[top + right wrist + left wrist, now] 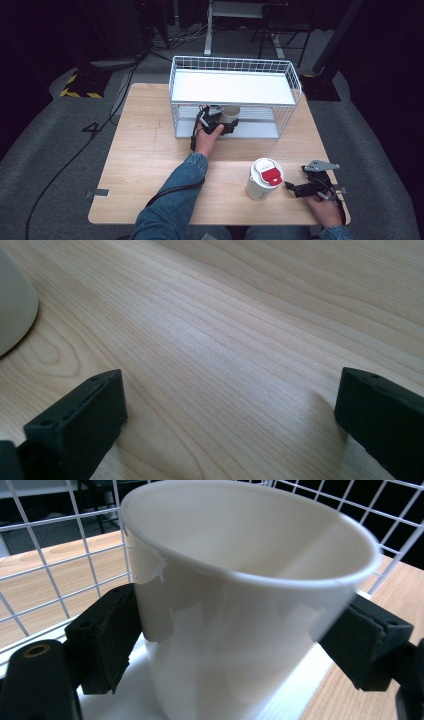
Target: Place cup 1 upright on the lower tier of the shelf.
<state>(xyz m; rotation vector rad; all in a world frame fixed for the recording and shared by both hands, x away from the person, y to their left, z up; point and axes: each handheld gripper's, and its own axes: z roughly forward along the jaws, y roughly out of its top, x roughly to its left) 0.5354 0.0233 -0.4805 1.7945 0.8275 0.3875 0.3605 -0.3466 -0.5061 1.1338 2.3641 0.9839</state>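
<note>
Left tongs (223, 121) clamped on open white cup (230, 114), centre of high view, on lower shelf of wire rack (295, 80); side grip keeps cup upright. Right tongs (294, 188) apart, idle on desk (145, 150), lower right, beside lidded cup (264, 178). Count: two cups, one rack.

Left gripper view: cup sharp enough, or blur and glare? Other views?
Left gripper view: white cup soft at the rim, pale sheen patches on its wall. Right gripper view: table grain crisp, near pads blurred. High view: table evenly lit, surroundings dark.
</note>
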